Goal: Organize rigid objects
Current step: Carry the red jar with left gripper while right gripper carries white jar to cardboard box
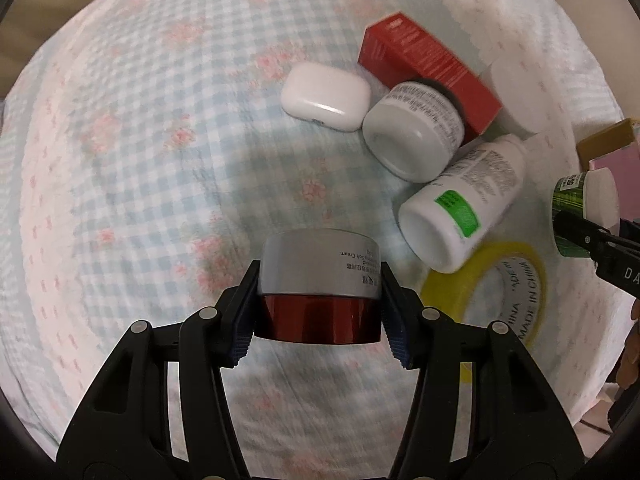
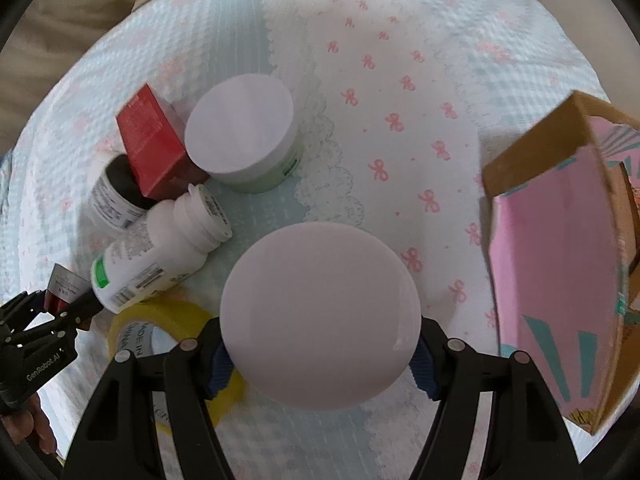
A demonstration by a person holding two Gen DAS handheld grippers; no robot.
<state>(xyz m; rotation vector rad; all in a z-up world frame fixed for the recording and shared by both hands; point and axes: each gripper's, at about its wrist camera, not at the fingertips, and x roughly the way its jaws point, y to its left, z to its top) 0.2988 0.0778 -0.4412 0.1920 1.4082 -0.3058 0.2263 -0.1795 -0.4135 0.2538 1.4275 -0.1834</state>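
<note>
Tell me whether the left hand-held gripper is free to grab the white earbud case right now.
Probably not: the left hand-held gripper is already clamped on a grey jar with a red lid. The white earbud case itself lies uncovered on the cloth, with nothing blocking it.

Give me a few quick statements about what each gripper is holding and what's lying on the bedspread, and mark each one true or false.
1. The left gripper is clamped on a cream jar with a red lid. True.
2. The right gripper is empty. False: a white-lidded jar sits between its pads.
3. The white pill bottle stands upright. False: it lies on its side.
4. The roll of yellow tape lies flat on the bedspread. True.
5. The earbud case is inside the pink-lined box. False: it lies on the bedspread beside the red carton.
</note>
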